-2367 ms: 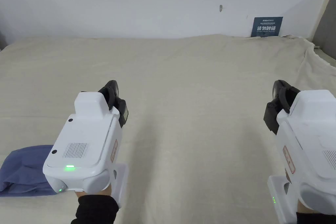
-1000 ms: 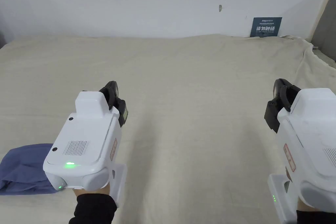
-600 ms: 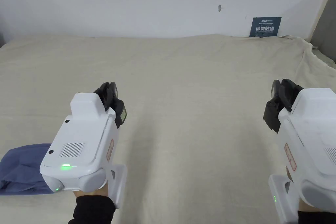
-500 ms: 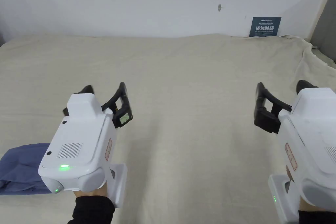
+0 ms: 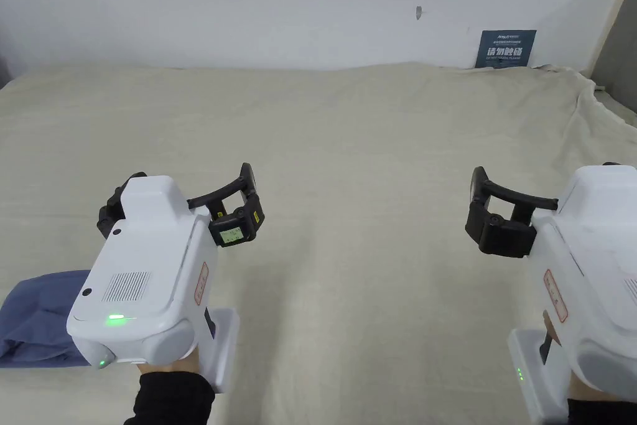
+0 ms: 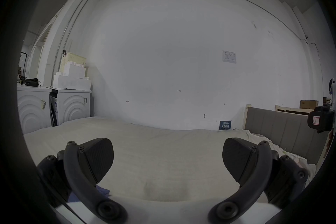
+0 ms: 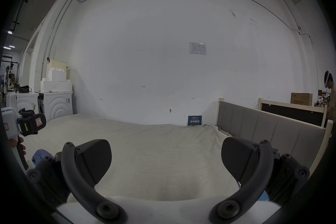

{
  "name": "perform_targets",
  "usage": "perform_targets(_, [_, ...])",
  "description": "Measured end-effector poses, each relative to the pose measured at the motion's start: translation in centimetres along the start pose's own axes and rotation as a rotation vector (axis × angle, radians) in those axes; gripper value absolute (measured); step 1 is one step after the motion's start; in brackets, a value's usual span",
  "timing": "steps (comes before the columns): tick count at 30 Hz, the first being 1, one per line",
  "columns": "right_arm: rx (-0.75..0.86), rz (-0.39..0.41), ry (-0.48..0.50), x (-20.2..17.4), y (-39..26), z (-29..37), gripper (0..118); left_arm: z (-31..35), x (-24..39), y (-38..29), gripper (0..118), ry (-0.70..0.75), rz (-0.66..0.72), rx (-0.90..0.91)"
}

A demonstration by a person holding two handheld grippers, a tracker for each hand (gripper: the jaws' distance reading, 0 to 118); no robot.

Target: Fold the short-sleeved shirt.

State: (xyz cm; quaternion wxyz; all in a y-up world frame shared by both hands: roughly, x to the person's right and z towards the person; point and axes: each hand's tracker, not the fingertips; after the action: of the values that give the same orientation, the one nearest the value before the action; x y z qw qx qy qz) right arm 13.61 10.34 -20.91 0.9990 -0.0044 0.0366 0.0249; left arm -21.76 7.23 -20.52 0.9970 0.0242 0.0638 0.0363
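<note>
The blue short-sleeved shirt [image 5: 37, 320] lies bunched on the bed at the lower left, partly hidden behind my left gripper's white body. A sliver of this shirt [image 6: 102, 191] peeks out beside a jaw in the left gripper view, and the shirt [image 7: 41, 154] appears at the left of the right gripper view. My left gripper [image 5: 183, 186] hovers over the sheet just right of the shirt, open and empty. My right gripper [image 5: 544, 171] is held far to the right, also open and empty. Both left gripper [image 6: 168, 157] and right gripper [image 7: 166, 157] have jaws spread wide over bare sheet.
A beige sheet [image 5: 373, 134] covers the wide bed up to a white wall. A blue sign [image 5: 505, 48] leans at the back right, beside a grey headboard [image 7: 263, 128]. White washing machines [image 6: 71, 106] stand beyond the bed's left side. A person [image 7: 330, 88] stands far right.
Both grippers went from shut to wide open within the last half second. The left gripper shifted slightly left and lower in view. The shirt has not moved.
</note>
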Motion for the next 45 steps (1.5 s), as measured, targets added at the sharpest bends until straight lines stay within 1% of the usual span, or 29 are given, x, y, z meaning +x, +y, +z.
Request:
perform_targets(8, [0.006,-0.014,0.0,0.02,0.1,0.23,118,0.07,0.06,0.13,118,-0.003,-0.01,-0.001])
perform_targets(45, [0.02,-0.014,-0.005,-0.11,0.43,0.39,118,-0.01,0.42,0.37,118,-0.014,-0.033,-0.005])
